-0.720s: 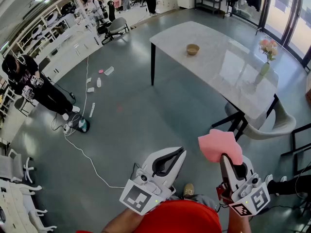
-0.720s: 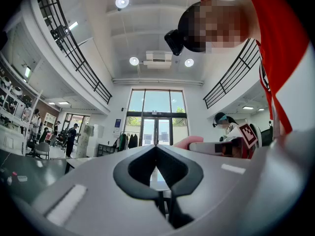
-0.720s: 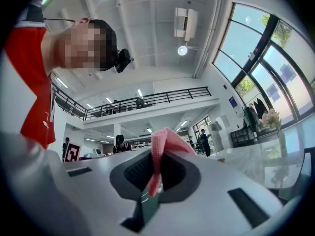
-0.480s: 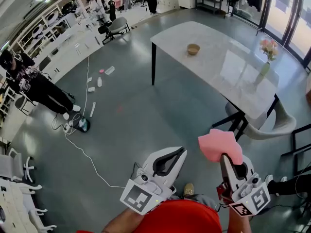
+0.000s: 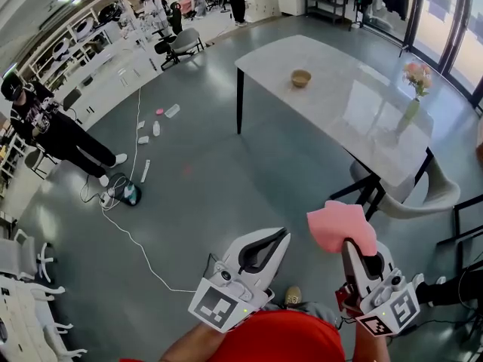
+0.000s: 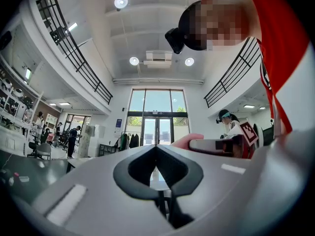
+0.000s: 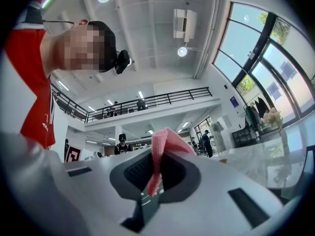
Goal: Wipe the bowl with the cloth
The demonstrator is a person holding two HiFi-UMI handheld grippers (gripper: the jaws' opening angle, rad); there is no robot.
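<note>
A small tan bowl (image 5: 301, 77) stands on the pale marble table (image 5: 355, 119), far ahead of both grippers. My right gripper (image 5: 352, 241) is shut on a pink cloth (image 5: 341, 225), which bunches up above its jaws; in the right gripper view the pink cloth (image 7: 158, 157) is pinched between the dark pads. My left gripper (image 5: 281, 236) is shut with nothing in it and is held low at the front, left of the right one. Both are held close to my body, well short of the table.
A vase of flowers (image 5: 414, 89) stands on the table's right side. A grey chair (image 5: 411, 194) is tucked at the near table edge. A person (image 5: 53, 130) stands at the left, and a white cable (image 5: 132, 240), bottles and small items lie on the grey floor.
The person at the left has shifted stance and stepped a little. Both grippers and the cloth stay where they were.
</note>
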